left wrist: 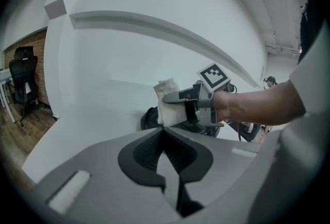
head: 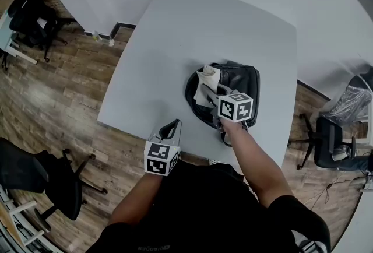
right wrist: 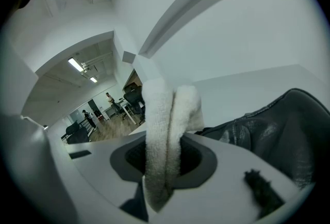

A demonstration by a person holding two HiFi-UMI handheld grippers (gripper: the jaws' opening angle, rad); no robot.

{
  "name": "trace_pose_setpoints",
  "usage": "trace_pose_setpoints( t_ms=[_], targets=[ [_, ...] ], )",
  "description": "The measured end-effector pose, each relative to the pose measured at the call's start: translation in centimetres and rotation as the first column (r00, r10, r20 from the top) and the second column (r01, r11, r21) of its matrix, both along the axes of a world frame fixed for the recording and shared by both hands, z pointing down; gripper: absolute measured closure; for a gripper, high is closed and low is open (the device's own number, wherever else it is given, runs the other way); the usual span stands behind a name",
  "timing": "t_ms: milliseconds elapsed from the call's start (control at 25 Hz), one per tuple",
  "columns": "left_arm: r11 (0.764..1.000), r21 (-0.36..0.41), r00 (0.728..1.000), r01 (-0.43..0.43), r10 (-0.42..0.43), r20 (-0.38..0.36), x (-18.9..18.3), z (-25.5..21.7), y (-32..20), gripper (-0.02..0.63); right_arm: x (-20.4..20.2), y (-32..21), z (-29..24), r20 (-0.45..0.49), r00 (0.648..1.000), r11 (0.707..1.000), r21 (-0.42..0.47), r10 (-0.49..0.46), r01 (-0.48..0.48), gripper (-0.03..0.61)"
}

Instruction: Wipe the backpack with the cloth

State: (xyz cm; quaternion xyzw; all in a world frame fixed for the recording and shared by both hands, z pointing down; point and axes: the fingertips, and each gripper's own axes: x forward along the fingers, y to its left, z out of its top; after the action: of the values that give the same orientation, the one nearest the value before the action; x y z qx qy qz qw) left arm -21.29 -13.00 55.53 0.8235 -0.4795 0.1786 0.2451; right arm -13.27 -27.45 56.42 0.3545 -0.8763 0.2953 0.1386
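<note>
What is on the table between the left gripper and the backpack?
Nothing. In the head view, only bare white table separates the left gripper from the black backpack.

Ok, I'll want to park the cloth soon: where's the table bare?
The table is bare beyond the backpack and to its left. It is crowded at the near edge: backpack, the right hand-held gripper with the cloth, the left hand-held gripper.

The right tool (head: 208,91) covers part of the backpack (head: 242,80) (head view), cropped in the right gripper view.
</note>
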Motion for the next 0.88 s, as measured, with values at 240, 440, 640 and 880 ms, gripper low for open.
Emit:
trace_pose_setpoints(
  t_ms=[240,440,640,880],
  targets=[
    [1.000,0.016,1.000,-0.008,0.008,0.002,0.1,-0.2,-0.9,0.607,1.4,0.1,0.2,-0.008,1.000,1.000,-0.002,0.025,-0.025,0.485],
    [0.999,0.018,0.999,-0.034,0.034,-0.004,1.3,-0.5,-1.0,0.607,2.9,0.0,-0.2,-0.020,0.999,0.999,0.000,0.049,-0.049,0.485],
    [0.998,0.017,0.998,-0.058,0.058,-0.008,2.8,-0.3,-0.7,0.607,4.8,0.1,-0.8,-0.037,0.997,0.998,0.002,0.070,-0.070,0.485],
    [0.997,0.021,0.997,-0.075,0.075,-0.010,3.9,-0.4,-0.5,0.607,7.1,0.0,-1.9,-0.044,0.994,0.994,0.019,0.105,-0.104,0.485]
  ],
)
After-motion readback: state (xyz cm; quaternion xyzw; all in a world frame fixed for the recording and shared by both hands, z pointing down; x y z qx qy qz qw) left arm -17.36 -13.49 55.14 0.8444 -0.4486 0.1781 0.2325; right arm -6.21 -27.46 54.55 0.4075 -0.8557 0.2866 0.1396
